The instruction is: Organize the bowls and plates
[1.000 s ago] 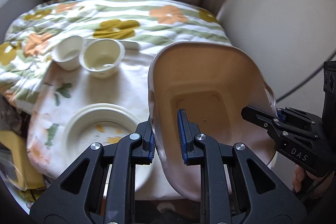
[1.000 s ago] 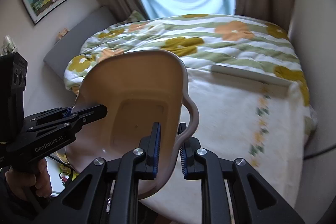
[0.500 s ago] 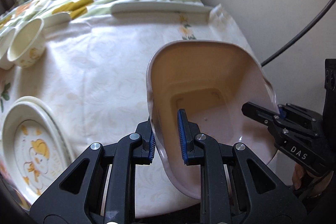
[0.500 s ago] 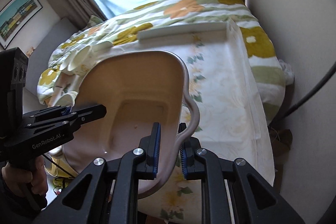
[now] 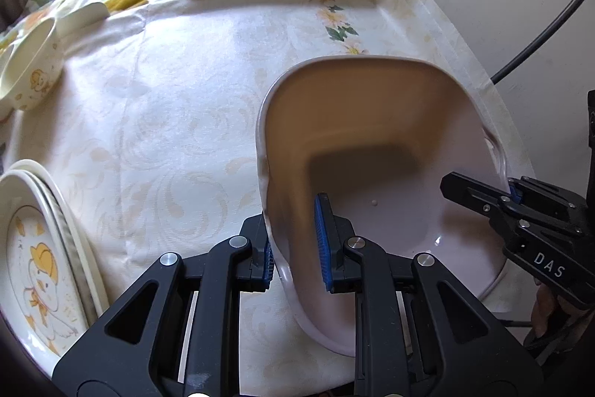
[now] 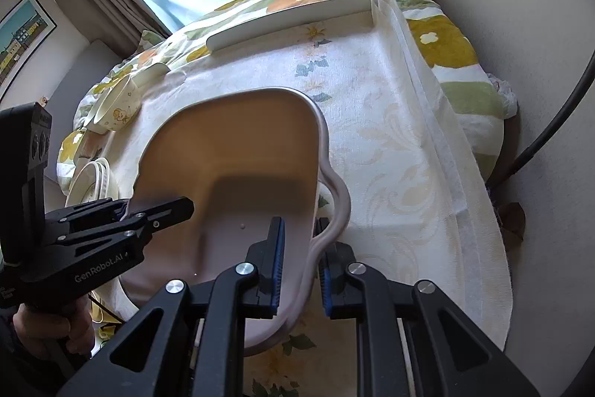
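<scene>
Floral tablecloth [image 5: 178, 121]; framed picture [image 6: 18, 39], perhaps a townscape.

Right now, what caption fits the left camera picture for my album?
Both grippers, left and right, grip the pink tub over the tablecloth.

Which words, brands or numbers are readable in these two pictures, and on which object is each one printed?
"DAS": white letters on the black right gripper, as the left wrist view shows it.
"GenRobot.AI": pale letters on the black left gripper, as the right wrist view shows it.
The pale pink plastic basin, the cream duck-print plates and the cream duck-print bowl carry no readable text.
</scene>
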The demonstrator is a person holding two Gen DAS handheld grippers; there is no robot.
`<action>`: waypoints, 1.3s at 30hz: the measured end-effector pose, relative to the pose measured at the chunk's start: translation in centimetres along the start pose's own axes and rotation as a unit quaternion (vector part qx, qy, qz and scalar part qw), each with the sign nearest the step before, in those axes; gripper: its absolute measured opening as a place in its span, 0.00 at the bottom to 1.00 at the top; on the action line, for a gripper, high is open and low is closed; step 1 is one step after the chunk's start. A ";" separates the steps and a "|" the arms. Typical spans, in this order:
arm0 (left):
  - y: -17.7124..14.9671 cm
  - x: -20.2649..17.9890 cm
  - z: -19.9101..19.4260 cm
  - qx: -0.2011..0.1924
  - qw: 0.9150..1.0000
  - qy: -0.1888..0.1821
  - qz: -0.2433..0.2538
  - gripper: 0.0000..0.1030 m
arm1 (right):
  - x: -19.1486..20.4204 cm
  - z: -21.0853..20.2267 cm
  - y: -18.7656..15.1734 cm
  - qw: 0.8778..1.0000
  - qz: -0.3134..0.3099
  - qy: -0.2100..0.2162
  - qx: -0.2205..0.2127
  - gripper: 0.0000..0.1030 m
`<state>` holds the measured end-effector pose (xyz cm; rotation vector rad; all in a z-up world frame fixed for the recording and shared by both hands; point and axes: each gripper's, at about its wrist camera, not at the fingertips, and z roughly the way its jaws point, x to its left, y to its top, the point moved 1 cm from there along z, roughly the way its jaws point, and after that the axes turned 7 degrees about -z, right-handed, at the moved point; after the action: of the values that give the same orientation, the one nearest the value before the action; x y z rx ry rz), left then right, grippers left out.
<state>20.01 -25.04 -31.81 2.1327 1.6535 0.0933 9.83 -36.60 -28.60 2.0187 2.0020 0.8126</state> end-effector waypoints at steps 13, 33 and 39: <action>-0.5 -1.1 1.6 0.021 1.000 0.006 0.017 0.18 | -0.8 -0.2 -0.4 0.998 0.046 0.006 -0.032 0.61; -0.9 -1.0 -6.4 -0.061 0.997 0.045 0.018 0.91 | 1.4 -6.5 0.8 0.996 0.005 -0.015 -0.087 0.61; -0.8 0.8 -17.8 -0.192 0.979 0.069 -0.024 1.00 | 5.8 -10.8 3.8 0.986 -0.075 0.004 -0.146 1.00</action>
<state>13.92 -18.83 -16.25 1.8260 1.6063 0.5148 7.44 -33.94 -16.31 1.6844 1.8835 1.0124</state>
